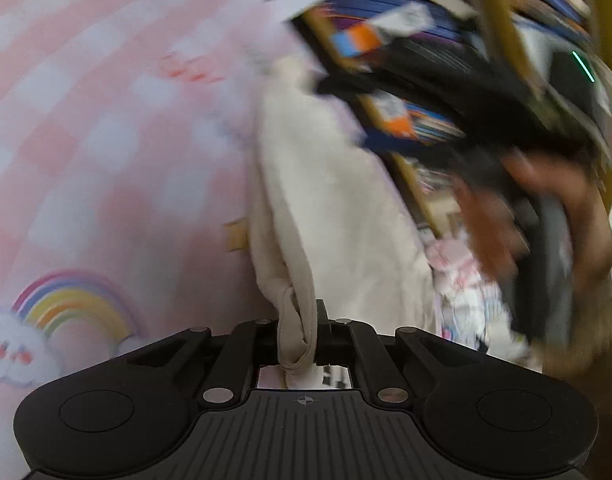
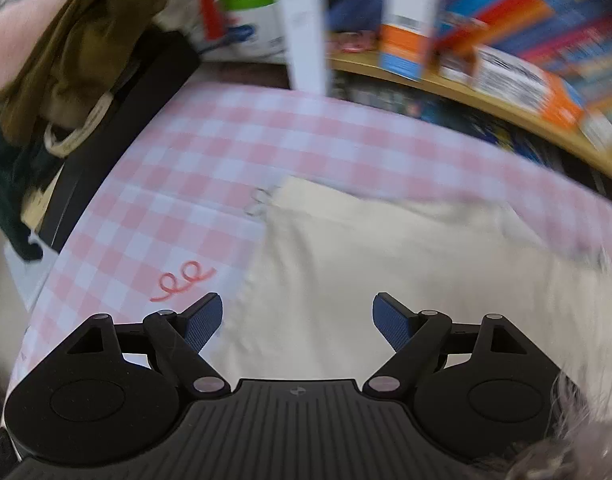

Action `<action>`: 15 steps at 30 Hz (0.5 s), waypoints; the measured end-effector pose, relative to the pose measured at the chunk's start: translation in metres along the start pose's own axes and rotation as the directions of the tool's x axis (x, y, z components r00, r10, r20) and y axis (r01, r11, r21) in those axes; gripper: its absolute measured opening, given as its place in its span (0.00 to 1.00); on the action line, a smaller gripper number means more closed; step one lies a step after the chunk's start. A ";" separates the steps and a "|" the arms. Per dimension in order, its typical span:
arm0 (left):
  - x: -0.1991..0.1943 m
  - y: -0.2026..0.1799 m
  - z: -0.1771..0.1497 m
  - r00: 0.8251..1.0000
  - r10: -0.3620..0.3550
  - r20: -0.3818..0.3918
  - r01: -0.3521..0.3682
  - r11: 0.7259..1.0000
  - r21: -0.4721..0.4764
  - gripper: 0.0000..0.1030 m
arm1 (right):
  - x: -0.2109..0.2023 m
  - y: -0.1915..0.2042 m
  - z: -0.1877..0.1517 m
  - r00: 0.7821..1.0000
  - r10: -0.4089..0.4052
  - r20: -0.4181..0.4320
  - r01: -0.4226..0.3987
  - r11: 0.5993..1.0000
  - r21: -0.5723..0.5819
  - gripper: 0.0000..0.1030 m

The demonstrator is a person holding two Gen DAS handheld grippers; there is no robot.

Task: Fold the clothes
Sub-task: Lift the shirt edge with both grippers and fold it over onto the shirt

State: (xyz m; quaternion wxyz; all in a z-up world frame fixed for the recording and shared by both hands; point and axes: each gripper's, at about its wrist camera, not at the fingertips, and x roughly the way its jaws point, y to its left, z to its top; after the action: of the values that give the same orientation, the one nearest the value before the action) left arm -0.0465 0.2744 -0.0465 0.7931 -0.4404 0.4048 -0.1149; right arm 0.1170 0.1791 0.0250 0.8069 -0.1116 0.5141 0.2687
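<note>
Pink-and-white checked cloth with rainbow print (image 1: 106, 152) covers counter; blurred shelves of colourful boxes (image 2: 505, 60) at far side. We see cream fabric garment (image 2: 385, 280) lying right of centre on cloth. Left tongs (image 1: 302, 340) clamped on bunched garment edge, lifting it. Right tongs (image 2: 298, 320) spread wide above garment, gripping nothing.

The cream garment (image 2: 385, 280) is soft matt cloth, its pinched hem (image 1: 296, 332) a thicker stitched fold. Under it the pink-and-white checked sheet (image 2: 210, 168) looks like smooth printed fabric, flat and dull. Both grippers are matt black plastic with ribbed bodies and small shiny metal pins; the right gripper (image 2: 296, 320) has blue, finely textured pads (image 2: 204, 320). The olive bundle (image 2: 78, 40) at the sheet's far left corner is matt cloth.
</note>
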 end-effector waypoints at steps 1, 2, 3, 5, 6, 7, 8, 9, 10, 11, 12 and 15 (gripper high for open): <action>0.001 -0.008 0.000 1.000 -0.004 0.002 0.004 0.999 0.045 0.06 | 0.004 0.006 0.008 1.000 -0.004 -0.016 0.003 0.999 -0.034 0.79; 0.001 -0.017 0.000 1.000 -0.008 0.003 0.008 0.996 0.089 0.06 | 0.010 0.013 0.013 0.999 -0.017 -0.030 0.015 0.998 -0.061 0.78; 0.002 -0.022 -0.001 1.000 -0.008 0.000 0.008 0.993 0.122 0.06 | 0.015 0.020 0.018 0.999 -0.030 -0.044 0.026 0.996 -0.088 0.77; 0.004 -0.031 -0.001 1.000 -0.010 -0.005 0.010 0.985 0.173 0.06 | 0.027 0.033 0.025 0.995 -0.060 -0.075 0.049 0.989 -0.136 0.77; 0.005 -0.035 -0.001 1.000 -0.011 -0.008 0.012 0.981 0.193 0.06 | 0.034 0.038 0.027 0.993 -0.080 -0.092 0.065 0.985 -0.160 0.77; 0.006 -0.038 -0.001 1.000 -0.012 -0.011 0.014 0.977 0.212 0.06 | 0.041 0.043 0.028 0.989 -0.101 -0.109 0.080 0.980 -0.185 0.77; 0.007 -0.039 -0.001 1.000 -0.014 -0.012 0.017 0.975 0.222 0.06 | 0.047 0.049 0.028 0.984 -0.129 -0.122 0.101 0.972 -0.214 0.76; 0.008 -0.040 0.000 1.000 -0.018 -0.013 0.020 0.974 0.228 0.06 | 0.054 0.054 0.028 0.978 -0.161 -0.132 0.125 0.961 -0.248 0.76; 0.008 -0.041 0.000 1.000 -0.021 -0.014 0.024 0.972 0.233 0.06 | 0.060 0.059 0.028 0.971 -0.192 -0.140 0.147 0.948 -0.282 0.76; 0.008 -0.042 0.000 1.000 -0.024 -0.015 0.027 0.971 0.239 0.06 | 0.065 0.060 0.027 0.965 -0.218 -0.145 0.167 0.938 -0.302 0.75; 0.009 -0.043 0.000 1.000 -0.027 -0.016 0.030 0.969 0.246 0.06 | 0.069 0.062 0.026 0.958 -0.245 -0.149 0.187 0.928 -0.322 0.74; 0.009 -0.045 -0.002 0.999 -0.032 -0.019 0.036 0.964 0.264 0.06 | 0.078 0.061 0.024 0.941 -0.299 -0.158 0.229 0.907 -0.354 0.68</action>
State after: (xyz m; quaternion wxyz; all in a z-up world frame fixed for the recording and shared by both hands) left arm -0.0337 0.2419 -0.0164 0.8396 -0.3366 0.3841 -0.1848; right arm 0.1279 0.2654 -0.0277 0.7472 -0.3418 0.5233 0.2258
